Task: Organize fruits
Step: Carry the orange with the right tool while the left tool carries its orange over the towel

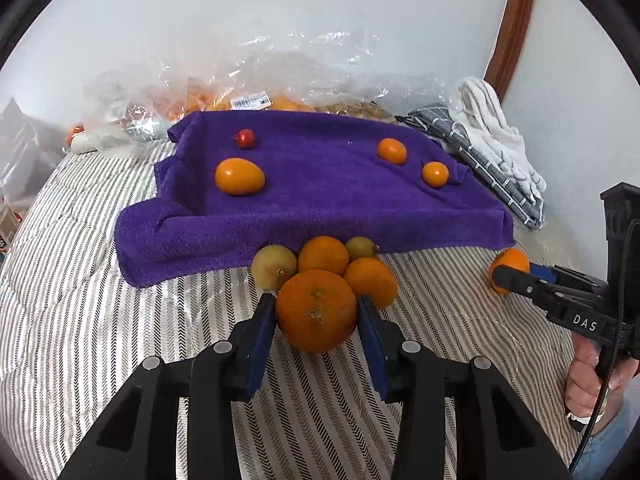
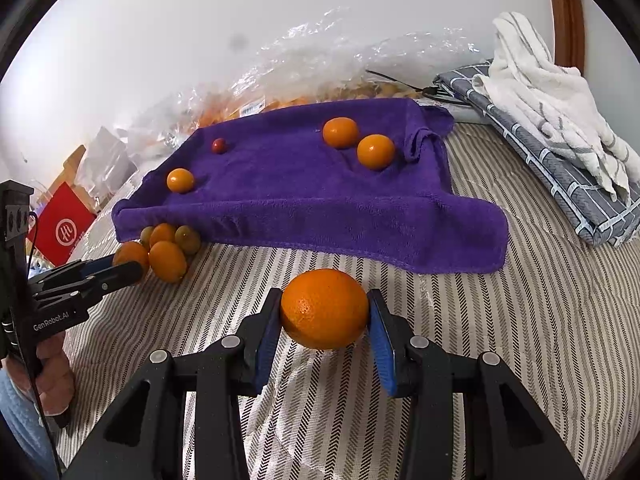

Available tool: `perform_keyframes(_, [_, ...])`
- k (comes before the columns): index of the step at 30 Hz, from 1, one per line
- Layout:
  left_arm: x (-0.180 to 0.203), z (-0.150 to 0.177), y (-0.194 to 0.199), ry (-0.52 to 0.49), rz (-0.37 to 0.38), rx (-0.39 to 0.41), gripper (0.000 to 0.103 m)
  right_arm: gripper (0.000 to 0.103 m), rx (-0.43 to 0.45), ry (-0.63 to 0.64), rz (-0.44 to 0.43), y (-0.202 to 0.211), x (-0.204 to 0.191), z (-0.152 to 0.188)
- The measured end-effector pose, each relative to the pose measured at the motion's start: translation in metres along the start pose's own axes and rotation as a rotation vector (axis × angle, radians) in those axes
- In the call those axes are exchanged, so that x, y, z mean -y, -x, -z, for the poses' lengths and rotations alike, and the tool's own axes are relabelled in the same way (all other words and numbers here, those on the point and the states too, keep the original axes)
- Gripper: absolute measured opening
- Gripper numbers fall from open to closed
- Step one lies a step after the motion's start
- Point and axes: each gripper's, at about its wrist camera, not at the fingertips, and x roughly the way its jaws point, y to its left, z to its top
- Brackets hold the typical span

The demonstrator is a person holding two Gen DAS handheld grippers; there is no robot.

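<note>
My left gripper (image 1: 315,300) is shut on a large orange (image 1: 316,312) resting on the striped cover, just in front of a cluster of two oranges (image 1: 323,254) and two yellow-green fruits (image 1: 274,266). My right gripper (image 2: 325,294) is shut on another orange (image 2: 324,308), also low on the cover, to the right of that cluster (image 2: 168,258). Behind both lies a purple towel (image 1: 320,196) draped over a raised base. On it sit three small orange fruits (image 1: 240,176) and one small red fruit (image 1: 245,138).
Crinkled clear plastic bags (image 1: 280,80) with more fruit lie against the wall behind the towel. Folded grey cloths (image 2: 560,168) with a white towel (image 2: 552,92) on top sit at the right. A red box (image 2: 60,228) stands at the left edge.
</note>
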Motion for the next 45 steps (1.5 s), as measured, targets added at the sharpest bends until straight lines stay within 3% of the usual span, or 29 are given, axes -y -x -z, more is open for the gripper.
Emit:
perform_keyframes(8, [-0.002, 0.000, 0.007, 0.016, 0.002, 0.041, 0.039, 0.042, 0.003, -0.002, -0.001, 0.000, -0.001, 0.000])
perform_keyframes(17, [-0.011, -0.004, 0.029, 0.052, 0.000, 0.144, 0.039, 0.042, 0.001, -0.039, -0.022, 0.004, 0.006, 0.000])
perform_keyframes(21, [-0.019, -0.011, 0.038, 0.074, 0.010, 0.138, 0.039, 0.042, -0.005, -0.069, -0.011, 0.013, 0.011, -0.003])
perform_keyframes(27, [-0.024, -0.037, 0.055, 0.045, -0.016, 0.166, 0.039, 0.042, 0.072, -0.015, 0.013, 0.047, 0.002, -0.037])
perform_keyframes(33, [-0.034, -0.076, 0.058, 0.092, -0.016, 0.214, 0.039, 0.042, 0.118, 0.015, 0.027, 0.052, -0.010, -0.088])
perform_keyframes(40, [-0.039, -0.104, 0.028, 0.129, -0.033, 0.243, 0.039, 0.042, 0.126, 0.016, 0.009, 0.012, -0.014, -0.132])
perform_keyframes(45, [-0.047, -0.093, -0.005, 0.145, -0.036, 0.191, 0.039, 0.042, 0.073, -0.009, -0.019, -0.031, -0.007, -0.122])
